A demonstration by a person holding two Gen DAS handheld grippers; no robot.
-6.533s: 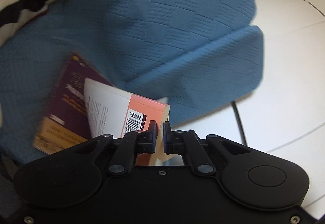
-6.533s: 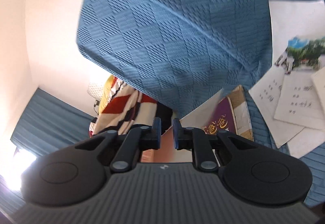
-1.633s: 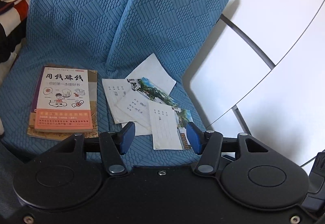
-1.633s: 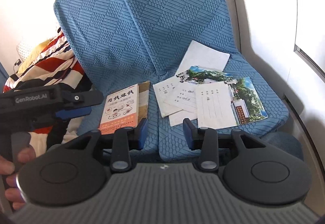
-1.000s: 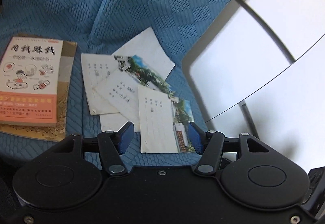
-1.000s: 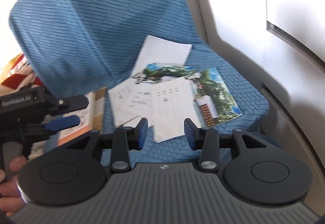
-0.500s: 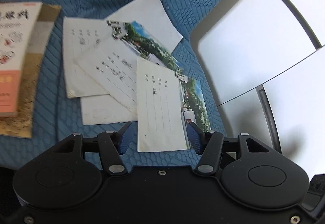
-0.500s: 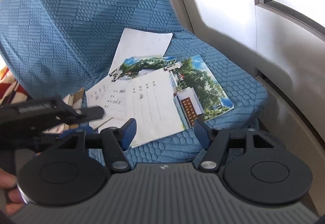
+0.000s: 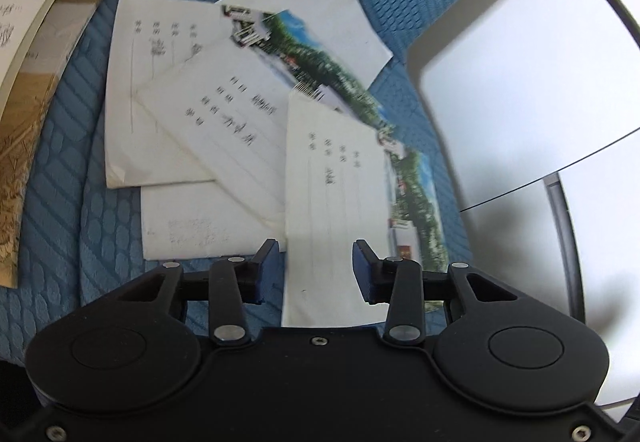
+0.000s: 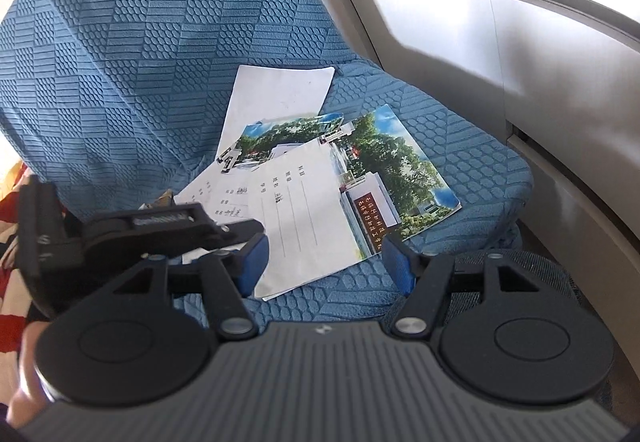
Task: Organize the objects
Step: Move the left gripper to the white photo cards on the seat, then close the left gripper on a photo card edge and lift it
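Several white paper sheets and photo-printed sheets lie scattered and overlapping on a blue seat cushion (image 9: 60, 169). The nearest white sheet (image 9: 334, 209) lies on a photo sheet (image 9: 416, 197); it also shows in the right wrist view (image 10: 304, 217) beside the photo sheet (image 10: 396, 177). My left gripper (image 9: 314, 270) is open, its fingers straddling this sheet's near end. My right gripper (image 10: 324, 262) is open wide, just short of the same sheet's front edge. The left gripper's body (image 10: 132, 230) shows at the left in the right wrist view.
Two stacked books (image 9: 28, 53) lie on the seat left of the papers. The blue backrest (image 10: 140, 21) rises behind. A pale grey wall panel (image 10: 520, 41) runs close along the seat's right side. Striped red and white fabric (image 10: 8, 209) lies at far left.
Both grippers have moved closer to the nearest white sheet. The left gripper's fingers now frame its near end. The right gripper stays open wide.
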